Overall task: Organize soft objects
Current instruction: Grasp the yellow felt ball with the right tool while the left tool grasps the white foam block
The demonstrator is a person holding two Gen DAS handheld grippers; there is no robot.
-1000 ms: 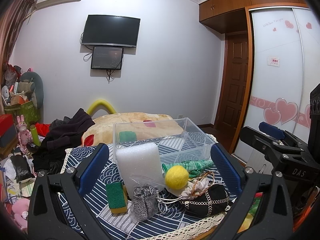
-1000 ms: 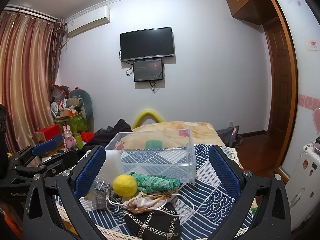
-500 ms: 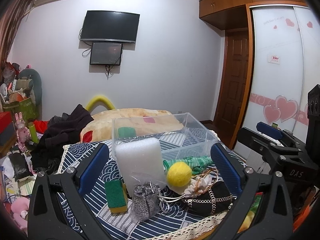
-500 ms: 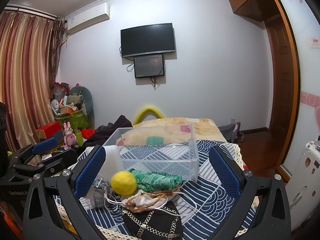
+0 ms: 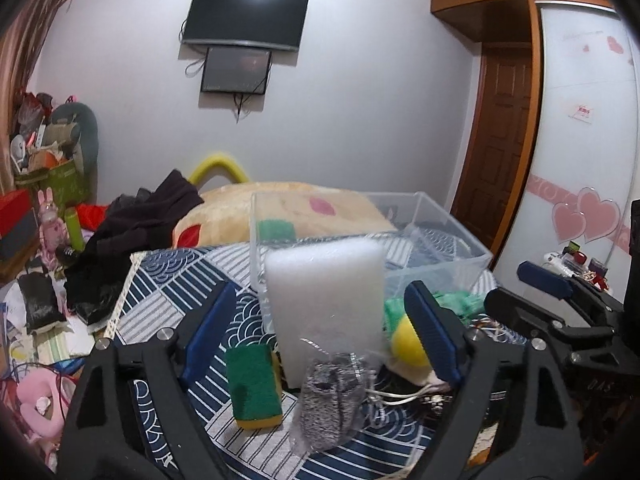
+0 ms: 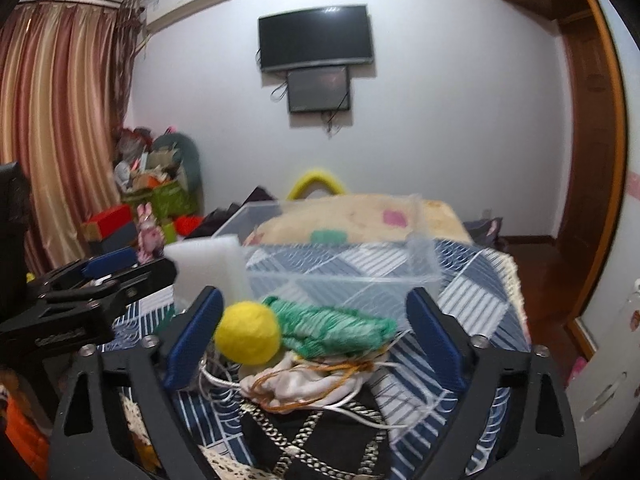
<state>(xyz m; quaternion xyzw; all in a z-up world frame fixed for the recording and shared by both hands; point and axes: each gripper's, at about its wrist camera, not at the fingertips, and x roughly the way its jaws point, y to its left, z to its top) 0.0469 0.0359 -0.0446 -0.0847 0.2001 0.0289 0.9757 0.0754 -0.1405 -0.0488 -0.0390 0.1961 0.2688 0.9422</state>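
Framing white foam block (image 5: 324,304)

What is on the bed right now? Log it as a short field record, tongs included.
surface: patterned blue-and-white cloth
bin: clear plastic, open top, behind the pile
foam: white block, upright against the bin's near wall
sponge: green and yellow, left of the foam
pouch: grey knit in clear wrap, in front of the foam
ball: yellow, beside green yarn
bag: black with chain pattern, nearest the right camera
left tongs: open, framing the foam, holding nothing
right tongs: open, framing ball and yarn, holding nothing
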